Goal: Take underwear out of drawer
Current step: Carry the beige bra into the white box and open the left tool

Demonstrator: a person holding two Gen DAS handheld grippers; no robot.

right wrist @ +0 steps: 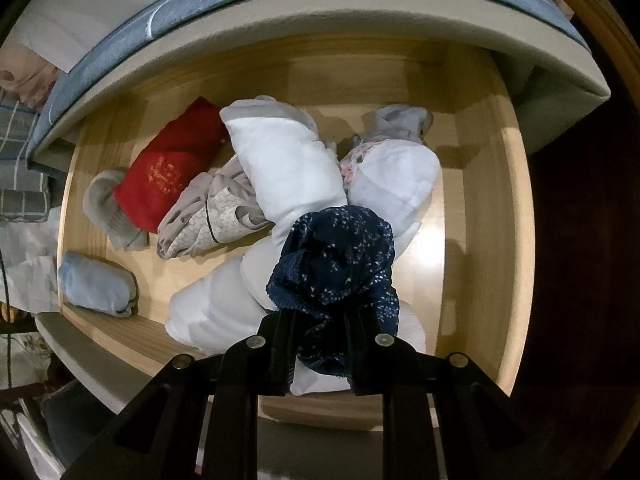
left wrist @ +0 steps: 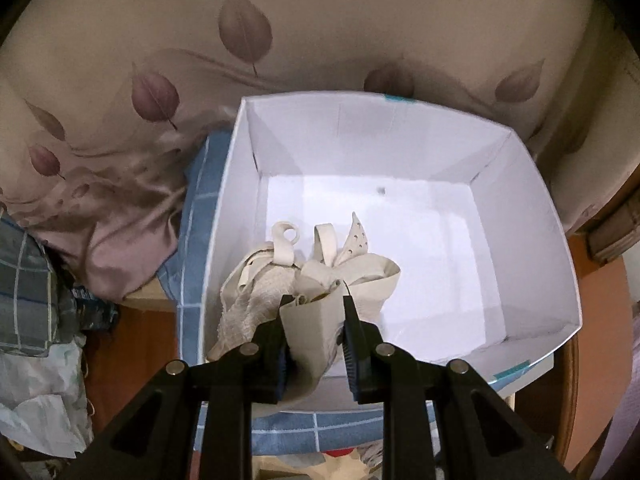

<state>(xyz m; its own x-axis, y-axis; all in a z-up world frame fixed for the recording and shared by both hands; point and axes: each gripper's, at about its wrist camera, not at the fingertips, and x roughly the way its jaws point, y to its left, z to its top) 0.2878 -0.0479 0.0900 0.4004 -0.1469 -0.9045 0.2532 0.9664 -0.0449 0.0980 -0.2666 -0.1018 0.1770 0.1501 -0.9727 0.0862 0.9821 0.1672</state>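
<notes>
Black jaws of the left gripper (left wrist: 314, 308) pinch a fold of cream underwear (left wrist: 308, 280), a lacy bundle with loose straps that hangs over the near left corner of a white box (left wrist: 532, 216). That box sits on a bed with a blue checked sheet (left wrist: 200, 200); a leaf-print quilt (left wrist: 160, 80) lies bunched beyond its far and left edges.

At the right wrist, the right gripper (right wrist: 320, 316) has its jaws closed narrowly on dark blue speckled underwear (right wrist: 336, 256), which bunches above the fingers, over the near middle of the wooden drawer (right wrist: 480, 208). Inside the drawer lie white rolled bundles (right wrist: 284, 160) in the middle, a red folded cloth (right wrist: 172, 168) and a grey piece (right wrist: 108, 208) toward the left edge, a light blue roll (right wrist: 96, 284) in the near left corner, and a beige patterned garment (right wrist: 208, 216) between them.
</notes>
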